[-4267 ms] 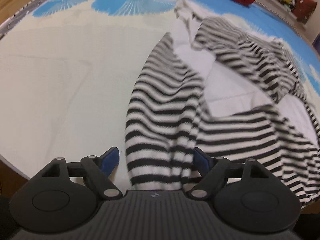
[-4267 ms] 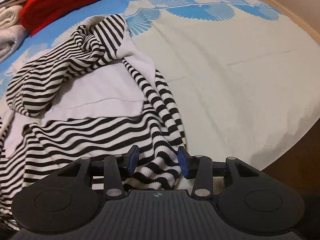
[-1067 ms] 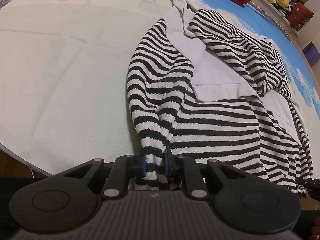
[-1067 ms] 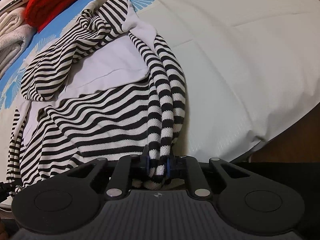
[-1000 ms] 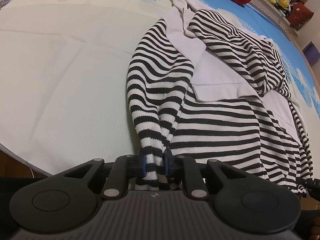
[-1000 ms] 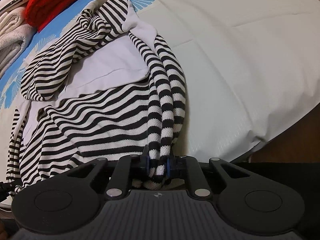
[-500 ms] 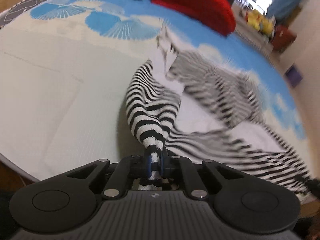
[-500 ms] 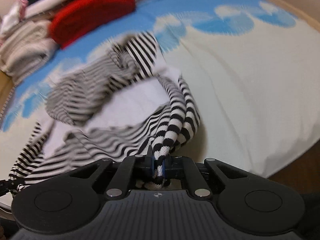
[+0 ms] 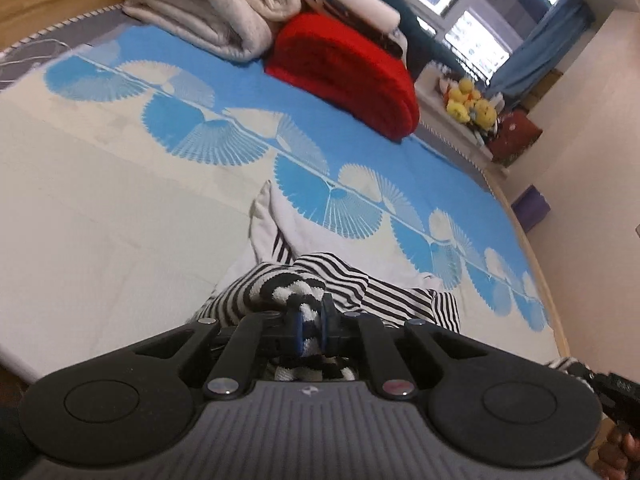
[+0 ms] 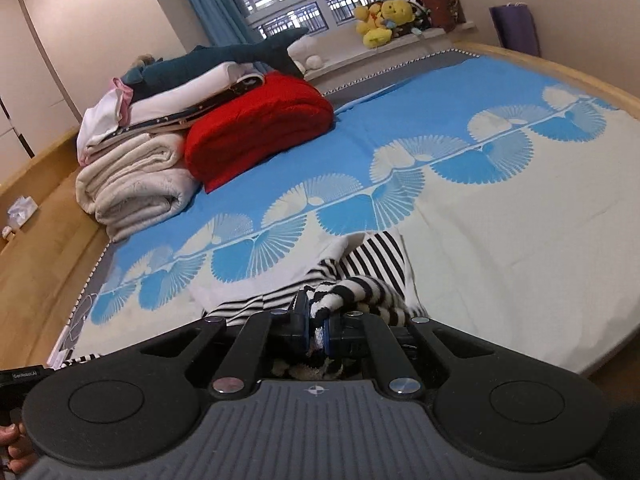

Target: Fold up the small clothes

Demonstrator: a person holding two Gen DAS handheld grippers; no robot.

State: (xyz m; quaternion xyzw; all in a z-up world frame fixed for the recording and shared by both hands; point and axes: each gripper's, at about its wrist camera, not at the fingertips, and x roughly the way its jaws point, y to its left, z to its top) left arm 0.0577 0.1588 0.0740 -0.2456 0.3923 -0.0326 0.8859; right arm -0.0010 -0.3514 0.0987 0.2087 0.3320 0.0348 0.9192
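Where it lay flat a second ago — striped top (image 9: 280,292) lifted, bunched, each gripper (image 9: 311,330) (image 10: 316,332) clamped tight on it.

bed (image 9: 100,216) | cover: cream and blue fan print | on it: striped garment (image 9: 360,284), red blanket (image 9: 344,68), folded cream blanket (image 10: 132,188)

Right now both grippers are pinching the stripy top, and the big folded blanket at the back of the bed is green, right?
Not quite. The folded blanket is red, as the right wrist view shows. The left gripper and right gripper do pinch the stripy top.
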